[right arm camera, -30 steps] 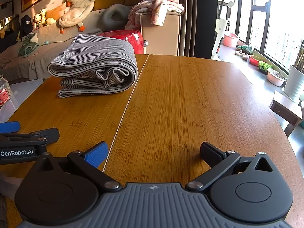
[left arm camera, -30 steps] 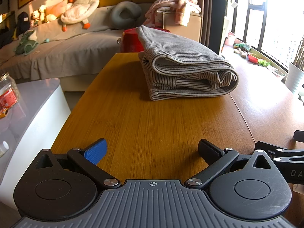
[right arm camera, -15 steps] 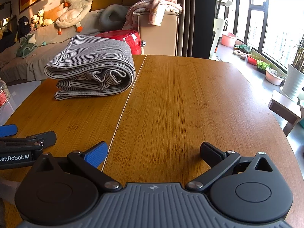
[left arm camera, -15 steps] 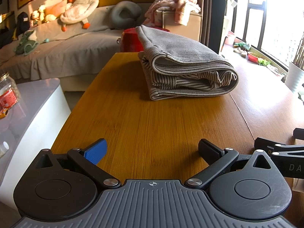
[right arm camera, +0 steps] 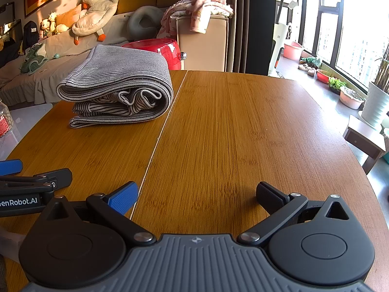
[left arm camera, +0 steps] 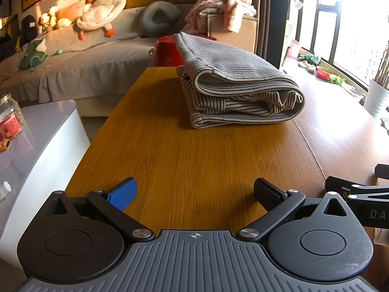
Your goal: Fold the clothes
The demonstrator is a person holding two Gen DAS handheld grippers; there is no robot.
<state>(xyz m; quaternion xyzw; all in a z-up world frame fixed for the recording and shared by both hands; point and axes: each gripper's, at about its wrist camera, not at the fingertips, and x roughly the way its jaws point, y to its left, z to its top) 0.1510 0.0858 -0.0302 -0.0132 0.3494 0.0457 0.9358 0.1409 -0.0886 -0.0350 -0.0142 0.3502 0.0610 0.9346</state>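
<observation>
Left tongs (left arm camera: pixel 194 193): jaws spread wide, holding nothing, low over the near edge of the wooden table (left arm camera: pixel 189 160). Folded striped garment (left arm camera: pixel 238 90): lying on the table well ahead of the left tongs, ahead and to the left of the right tongs. Right tongs (right arm camera: pixel 196 194): jaws likewise spread and empty, just beside the left tongs, over bare wood.

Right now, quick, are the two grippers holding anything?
Left gripper: open, holding nothing.
Right gripper: open, holding nothing.
</observation>
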